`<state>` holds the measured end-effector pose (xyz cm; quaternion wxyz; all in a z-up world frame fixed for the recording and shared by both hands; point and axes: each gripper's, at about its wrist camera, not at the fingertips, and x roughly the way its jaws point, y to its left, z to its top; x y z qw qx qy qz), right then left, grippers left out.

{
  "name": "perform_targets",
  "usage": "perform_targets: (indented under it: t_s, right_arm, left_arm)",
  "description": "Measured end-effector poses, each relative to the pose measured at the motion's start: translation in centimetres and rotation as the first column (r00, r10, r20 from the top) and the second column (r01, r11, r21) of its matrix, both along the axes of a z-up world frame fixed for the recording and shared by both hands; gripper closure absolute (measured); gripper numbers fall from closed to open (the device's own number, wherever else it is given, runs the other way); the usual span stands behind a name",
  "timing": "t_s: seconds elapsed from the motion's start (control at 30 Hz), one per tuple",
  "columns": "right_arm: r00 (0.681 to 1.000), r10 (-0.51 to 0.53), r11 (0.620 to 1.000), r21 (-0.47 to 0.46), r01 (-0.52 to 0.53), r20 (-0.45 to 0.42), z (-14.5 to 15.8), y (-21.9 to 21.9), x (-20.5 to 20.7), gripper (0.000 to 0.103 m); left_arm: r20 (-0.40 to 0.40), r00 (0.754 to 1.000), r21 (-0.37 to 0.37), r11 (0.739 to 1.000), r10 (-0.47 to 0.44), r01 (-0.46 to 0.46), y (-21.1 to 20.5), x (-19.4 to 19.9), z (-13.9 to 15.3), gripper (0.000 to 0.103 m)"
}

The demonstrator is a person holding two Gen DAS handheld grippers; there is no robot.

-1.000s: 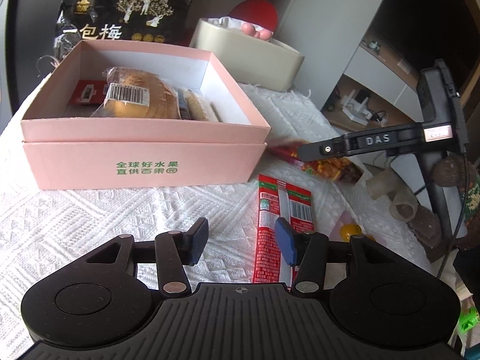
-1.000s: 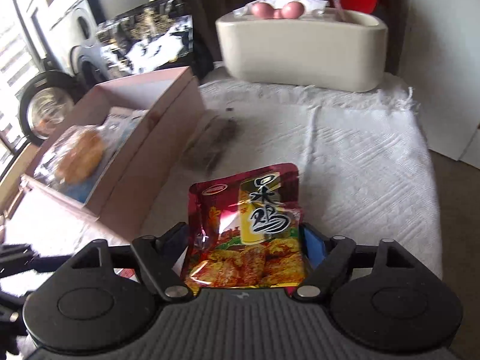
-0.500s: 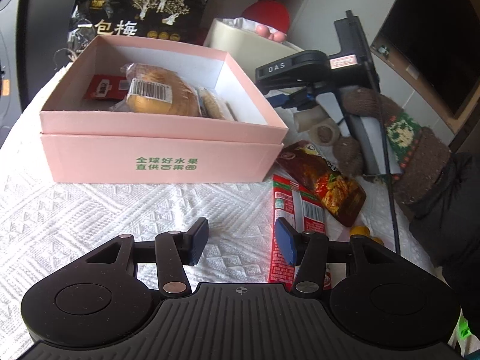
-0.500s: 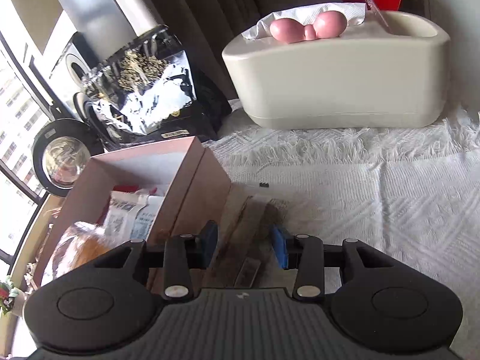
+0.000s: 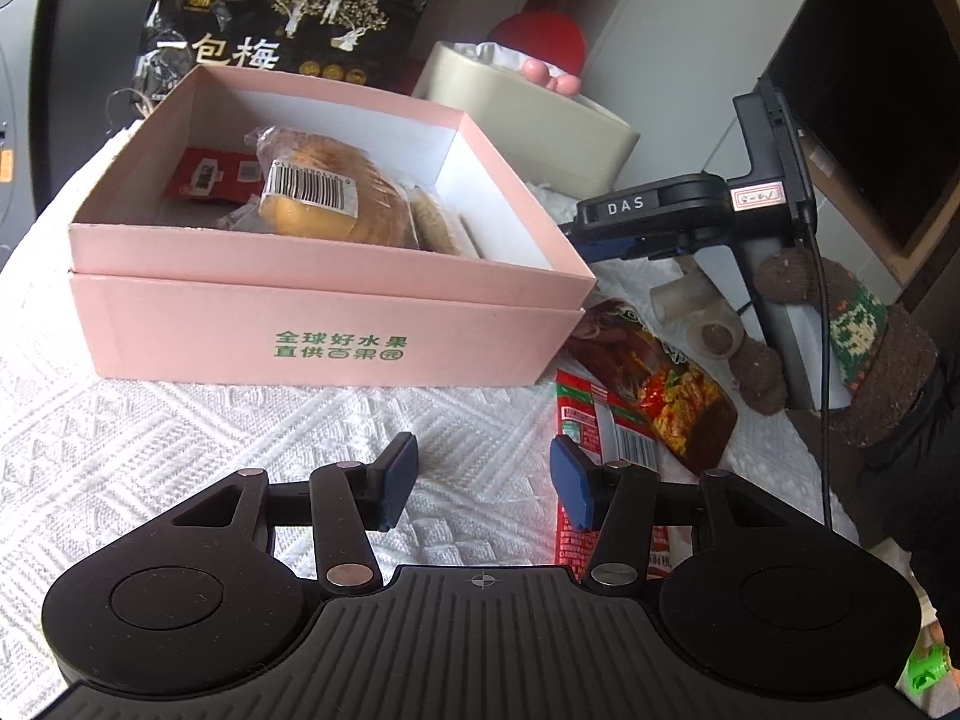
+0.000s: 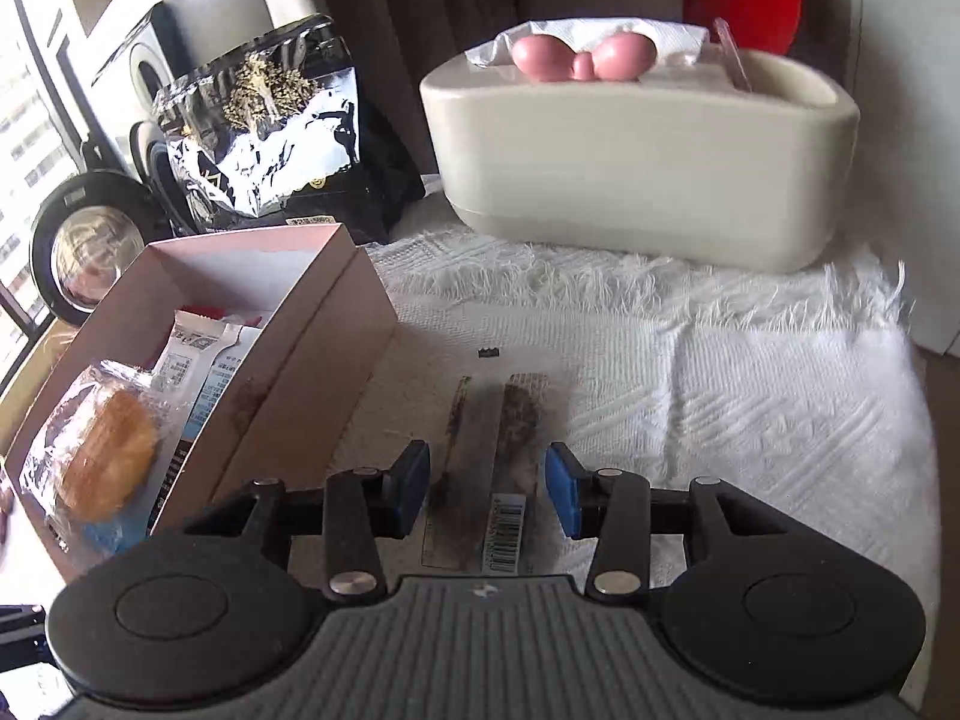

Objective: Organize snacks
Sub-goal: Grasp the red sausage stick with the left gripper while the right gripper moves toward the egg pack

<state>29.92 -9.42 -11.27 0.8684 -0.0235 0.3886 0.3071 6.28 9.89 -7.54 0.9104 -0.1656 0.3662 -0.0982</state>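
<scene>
A pink box [image 5: 336,330] on the white cloth holds a wrapped bun [image 5: 336,198], a small red packet [image 5: 210,177] and other packets. My left gripper [image 5: 483,480] hovers open over bare cloth in front of the box, nothing between its fingers. A red packet [image 5: 606,426] lies by its right finger, and a dark red chicken pouch [image 5: 660,378] lies beside the box. In the right wrist view, my right gripper [image 6: 487,483] straddles a flat dark packet [image 6: 516,420] with a barcode, to the right of the box [image 6: 312,384]. Its jaws are opening and the pads stand clear of the packet.
A cream tissue box [image 6: 636,162] stands at the back of the cloth, with a black plum bag [image 6: 264,120] behind the pink box. A person's knitted sleeve [image 5: 858,324] holds the right gripper's housing [image 5: 660,207]. The cloth's right edge [image 6: 900,372] drops off.
My right gripper left the chicken pouch it straddled, moved back along the box's side, and narrowed over the dark packet. The chicken pouch now lies on the cloth. My left gripper stayed open.
</scene>
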Motion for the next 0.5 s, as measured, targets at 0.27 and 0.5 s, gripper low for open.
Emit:
perform_targets:
  t_s: [0.27, 0.5]
  right_arm:
    - [1.0, 0.007, 1.0, 0.028, -0.007, 0.004, 2.6, -1.1, -4.8, 0.079]
    - [0.999, 0.053, 0.995, 0.084, -0.053, 0.003, 4.9, -5.5, -13.0, 0.085]
  left_arm:
    - [0.005, 0.999, 0.017, 0.999, 0.051, -0.051, 1.4, -1.8, 0.4, 0.049]
    - [0.007, 0.995, 0.005, 0.995, 0.098, -0.098, 2.7, -3.2, 0.7, 0.049]
